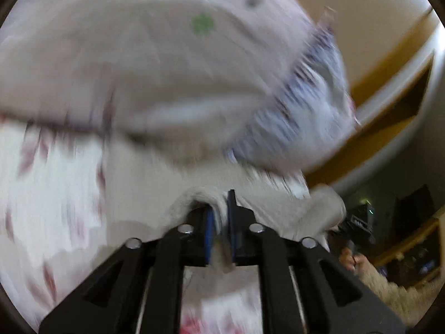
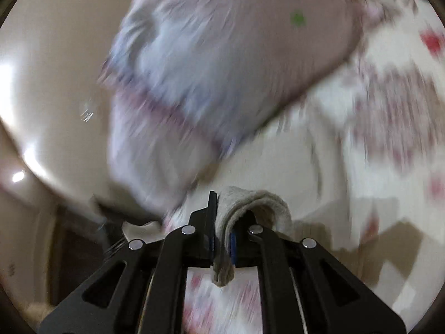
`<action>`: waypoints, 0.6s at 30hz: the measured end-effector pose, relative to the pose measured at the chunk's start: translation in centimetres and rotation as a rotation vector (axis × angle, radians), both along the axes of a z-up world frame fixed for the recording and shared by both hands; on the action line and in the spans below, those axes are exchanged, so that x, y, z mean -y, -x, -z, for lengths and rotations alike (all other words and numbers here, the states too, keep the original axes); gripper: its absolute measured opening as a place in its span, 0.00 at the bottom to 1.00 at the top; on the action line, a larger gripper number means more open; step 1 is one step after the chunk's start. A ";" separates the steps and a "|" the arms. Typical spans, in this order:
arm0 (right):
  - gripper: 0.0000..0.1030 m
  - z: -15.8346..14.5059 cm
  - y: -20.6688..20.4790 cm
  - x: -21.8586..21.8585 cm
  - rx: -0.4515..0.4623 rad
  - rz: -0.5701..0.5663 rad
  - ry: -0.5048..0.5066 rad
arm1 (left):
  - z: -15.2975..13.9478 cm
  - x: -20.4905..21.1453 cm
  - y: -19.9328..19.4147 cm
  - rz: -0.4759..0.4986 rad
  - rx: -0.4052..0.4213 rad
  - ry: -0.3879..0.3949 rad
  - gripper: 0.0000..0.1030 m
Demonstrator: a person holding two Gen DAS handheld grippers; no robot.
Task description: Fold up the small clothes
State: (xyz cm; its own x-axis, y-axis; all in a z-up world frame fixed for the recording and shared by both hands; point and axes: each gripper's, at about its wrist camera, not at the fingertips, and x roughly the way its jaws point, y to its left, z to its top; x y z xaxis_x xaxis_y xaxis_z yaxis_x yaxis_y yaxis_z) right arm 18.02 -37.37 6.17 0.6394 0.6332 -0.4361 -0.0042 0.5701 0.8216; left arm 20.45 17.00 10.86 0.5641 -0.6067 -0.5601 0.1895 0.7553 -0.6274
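Both views are motion-blurred. My left gripper is shut on a fold of a pale cream garment. My right gripper is shut on another thick cream edge of the same garment, which hangs over its right finger. The garment stretches ahead of both grippers over a white cloth with red patterns, also in the right wrist view. My right gripper and the hand holding it show at the right edge of the left wrist view.
A pile of pale pink and blue-striped clothes lies just beyond the held garment, also in the right wrist view. A cream wall and wooden trim are at the right. Dark furniture sits lower right.
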 end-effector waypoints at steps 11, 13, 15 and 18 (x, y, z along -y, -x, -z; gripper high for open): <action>0.74 4.0 -0.1 -0.3 -0.140 0.083 0.015 | 7.2 -4.5 -2.4 -0.123 -0.270 0.016 0.70; 0.74 4.6 0.2 0.1 -0.155 0.083 -0.021 | 8.8 -3.6 -2.4 -0.110 -0.311 -0.015 0.69; 0.74 4.6 0.7 0.3 -0.156 0.076 -0.036 | 10.1 -2.7 -2.4 -0.128 -0.335 -0.051 0.62; 0.74 4.0 1.3 1.4 -0.145 0.057 -0.044 | 11.4 -2.5 -2.7 -0.191 -0.383 0.043 0.23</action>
